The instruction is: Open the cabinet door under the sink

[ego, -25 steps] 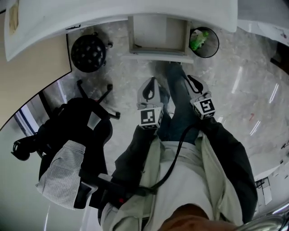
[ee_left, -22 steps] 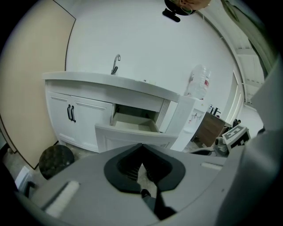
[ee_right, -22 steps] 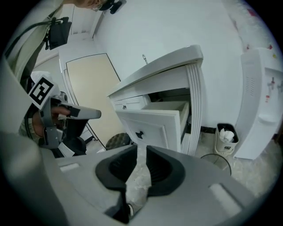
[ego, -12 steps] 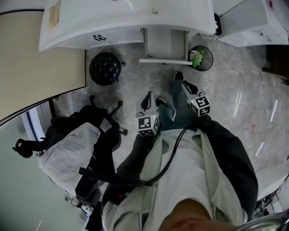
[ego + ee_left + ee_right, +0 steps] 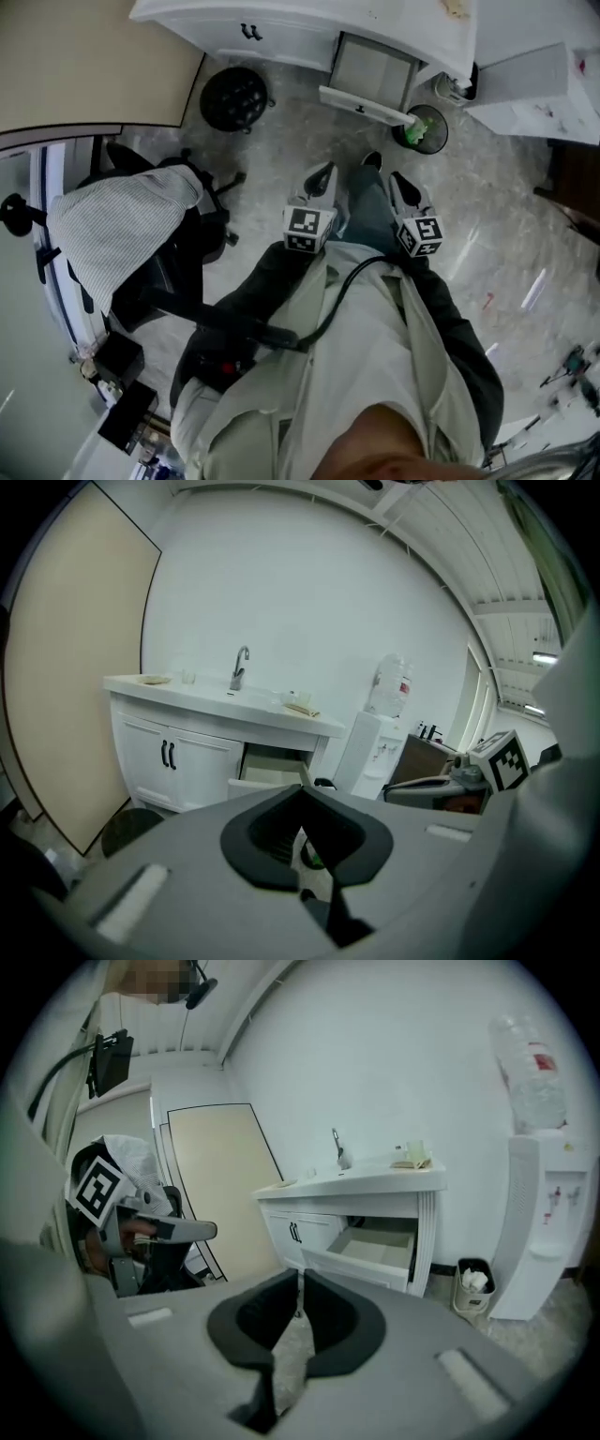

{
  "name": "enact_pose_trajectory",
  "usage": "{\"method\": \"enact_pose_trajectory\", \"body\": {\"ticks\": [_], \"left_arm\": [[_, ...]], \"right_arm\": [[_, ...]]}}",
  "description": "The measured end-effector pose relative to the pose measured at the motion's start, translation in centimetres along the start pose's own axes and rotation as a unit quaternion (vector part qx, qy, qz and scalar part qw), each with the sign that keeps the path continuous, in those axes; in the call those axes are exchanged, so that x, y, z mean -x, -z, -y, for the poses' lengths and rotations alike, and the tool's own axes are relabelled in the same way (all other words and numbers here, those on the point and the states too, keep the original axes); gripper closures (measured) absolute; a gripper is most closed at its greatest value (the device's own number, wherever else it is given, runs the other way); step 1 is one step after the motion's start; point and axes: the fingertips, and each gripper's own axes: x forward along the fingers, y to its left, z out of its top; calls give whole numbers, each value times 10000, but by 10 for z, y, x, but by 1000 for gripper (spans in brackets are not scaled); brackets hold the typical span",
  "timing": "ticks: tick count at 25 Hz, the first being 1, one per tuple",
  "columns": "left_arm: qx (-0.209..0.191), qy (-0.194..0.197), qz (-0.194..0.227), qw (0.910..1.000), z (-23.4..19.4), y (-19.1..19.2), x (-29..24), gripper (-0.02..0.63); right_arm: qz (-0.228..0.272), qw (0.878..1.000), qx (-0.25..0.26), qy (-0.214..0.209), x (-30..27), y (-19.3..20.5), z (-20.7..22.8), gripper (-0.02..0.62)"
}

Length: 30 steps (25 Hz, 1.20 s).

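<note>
**White cabinet doors closed, both grippers held away**

White panelled cabinet door pair [image 5: 172,755] sits under the countertop sink, below the chrome tap [image 5: 240,667]. Both leaves are flush and closed, with two black vertical bar handles side by side at the centre seam. In the head view the doors [image 5: 249,35] lie at the top of the frame. The right gripper view shows them [image 5: 294,1233] at mid-left.

Just beside the doors, a white drawer [image 5: 269,770] stands pulled out.

The left gripper [image 5: 302,797] and the right gripper [image 5: 300,1279] are held side by side in front of the person's torso. Both point toward the cabinet, tilted a little downward and well apart from it. Each has its dark pads pressed together at the tips, with nothing between them.

A white water dispenser [image 5: 373,750] carries a clear bottle [image 5: 393,685] with a red label whose print is too small to read. Each gripper cube bears black-and-white square markers. A small bin [image 5: 473,1285] stands between the cabinet and the dispenser.
</note>
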Motion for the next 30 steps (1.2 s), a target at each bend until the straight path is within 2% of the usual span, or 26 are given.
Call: {"method": "enact_pose_trajectory", "body": {"ticks": [5, 9, 14, 16, 22, 30], "left_arm": [[170, -306, -72, 9994, -2, 7, 21, 600], [256, -645, 131, 9975, -5, -8, 31, 600], [112, -652, 131, 9977, 24, -18, 25, 600], [52, -631, 100, 9979, 37, -16, 23, 600], [209, -817, 155, 9963, 47, -13, 27, 600], [347, -941, 134, 9949, 52, -2, 30, 600]], "right_arm": [[456, 9986, 28, -264, 24, -30, -12, 574], [486, 9965, 93, -676, 31, -45, -21, 574], [338, 9894, 843, -1133, 41, -54, -34, 574], [246, 9872, 977, -1236, 50, -51, -35, 574], [118, 9882, 800, -1299, 69, -40, -21, 574], [109, 9870, 833, -1374, 76, -36, -18, 574]]}}
